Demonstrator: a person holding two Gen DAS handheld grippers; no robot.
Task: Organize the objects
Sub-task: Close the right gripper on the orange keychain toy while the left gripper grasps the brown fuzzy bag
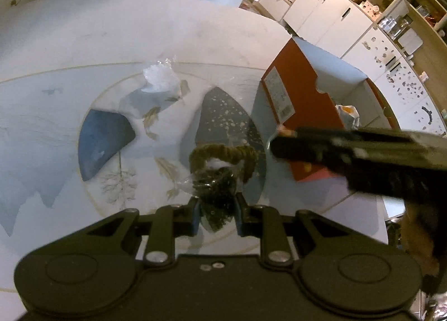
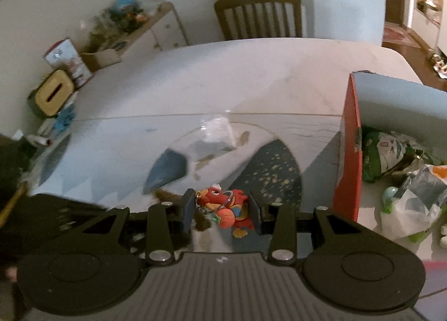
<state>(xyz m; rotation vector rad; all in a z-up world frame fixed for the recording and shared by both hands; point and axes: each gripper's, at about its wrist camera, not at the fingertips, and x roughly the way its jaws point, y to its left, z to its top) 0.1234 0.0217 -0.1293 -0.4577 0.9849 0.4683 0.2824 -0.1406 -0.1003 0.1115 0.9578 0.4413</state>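
A table [image 2: 251, 75] is spread ahead of both tools. A box [image 2: 346, 153] is set to the right on it, a crumpled bag [image 2: 218, 131] straight ahead, a chair [image 2: 259, 13] beyond.

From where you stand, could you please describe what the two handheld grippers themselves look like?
Both are matte black. The left gripper has two round discs on its body, silver pivot screws on angular linkage bars, and blue pads on its fingers. The right gripper is built the same, with dark blue pads and a grey ribbed panel between its discs. No cables or sleeves are clearly visible.
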